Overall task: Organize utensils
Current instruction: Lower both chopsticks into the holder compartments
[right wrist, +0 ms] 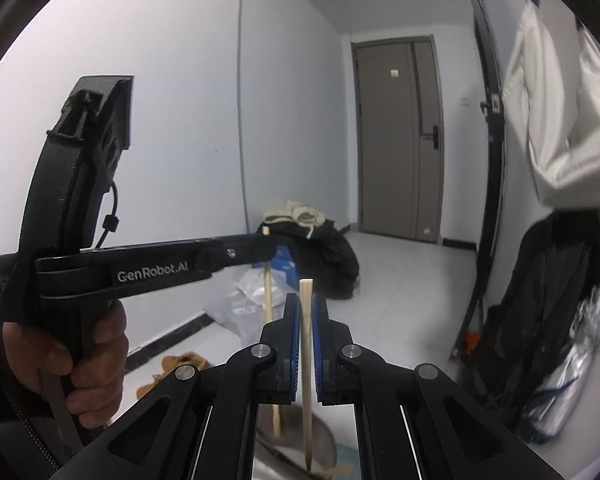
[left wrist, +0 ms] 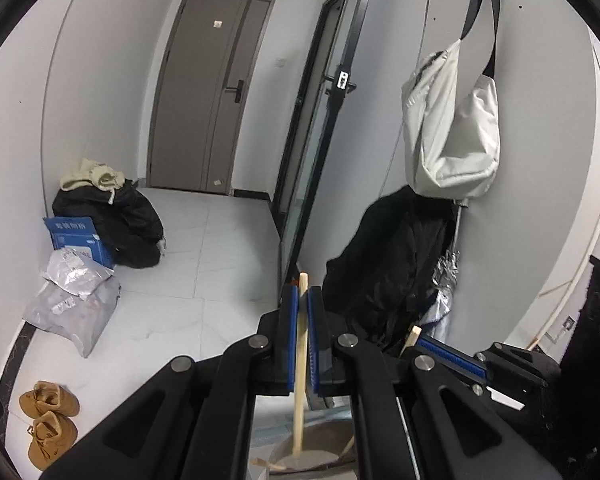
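Note:
My left gripper (left wrist: pixel 302 296) is shut on a pale wooden chopstick (left wrist: pixel 299 408) that hangs nearly upright, its lower end inside a round container (left wrist: pixel 328 436) straight below. Other wooden sticks lean in that container. In the right wrist view my right gripper (right wrist: pixel 306 300) is shut on a second chopstick (right wrist: pixel 307 420), whose pointed tip reaches down into the metal-looking container (right wrist: pixel 328 446). The left gripper (right wrist: pixel 266 246) comes in from the left, held by a hand (right wrist: pixel 88 344), and its chopstick (right wrist: pixel 269 296) hangs beside mine. The right gripper (left wrist: pixel 420 340) shows low right in the left wrist view.
Tan shoes (left wrist: pixel 48 420), grey parcel bags (left wrist: pixel 74 300), a blue box (left wrist: pixel 78 238) and black clothes (left wrist: pixel 128 220) lie along the left wall. A grey door (left wrist: pixel 212 92) closes the hallway. A white bag (left wrist: pixel 452 128), a dark coat (left wrist: pixel 396 276) and an umbrella hang on the right.

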A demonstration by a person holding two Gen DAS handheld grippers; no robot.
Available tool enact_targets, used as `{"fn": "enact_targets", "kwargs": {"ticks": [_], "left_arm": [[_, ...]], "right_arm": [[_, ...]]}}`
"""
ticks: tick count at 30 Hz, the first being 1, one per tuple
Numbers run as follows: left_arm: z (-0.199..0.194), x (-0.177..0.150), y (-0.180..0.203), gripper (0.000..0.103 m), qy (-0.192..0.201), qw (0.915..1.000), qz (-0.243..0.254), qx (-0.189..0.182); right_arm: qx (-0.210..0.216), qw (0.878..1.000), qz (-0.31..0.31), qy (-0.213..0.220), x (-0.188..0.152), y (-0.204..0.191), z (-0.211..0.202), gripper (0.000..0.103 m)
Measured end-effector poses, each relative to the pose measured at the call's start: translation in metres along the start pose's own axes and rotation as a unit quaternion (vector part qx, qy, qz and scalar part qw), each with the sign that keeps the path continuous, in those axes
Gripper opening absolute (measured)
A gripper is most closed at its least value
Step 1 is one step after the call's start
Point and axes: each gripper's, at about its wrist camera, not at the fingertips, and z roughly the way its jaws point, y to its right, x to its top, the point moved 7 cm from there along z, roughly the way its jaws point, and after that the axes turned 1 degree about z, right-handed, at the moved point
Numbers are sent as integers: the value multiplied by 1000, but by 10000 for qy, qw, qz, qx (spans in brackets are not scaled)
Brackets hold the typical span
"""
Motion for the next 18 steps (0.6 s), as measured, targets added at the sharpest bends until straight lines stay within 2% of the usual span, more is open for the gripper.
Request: {"fn": "enact_targets", "kwargs": {"ticks": [10,16,17,18], "left_arm": [[-1,-24,4,2,-401,9992,-58,-60],[-1,-41,5,4,-927,9956,-12,129],[-2,-43,4,10,-961,9951,-25,223],[-3,-45,2,21,-982,9947,-23,318]], "right_arm": [[-97,9991,287,-283,-21,14,8,5],[-38,9942,856,-657,-40,26,10,7],[-16,9932,918,-715,-43,27,10,8],[-16,9925,965,-752,-46,28,8,8]]}}
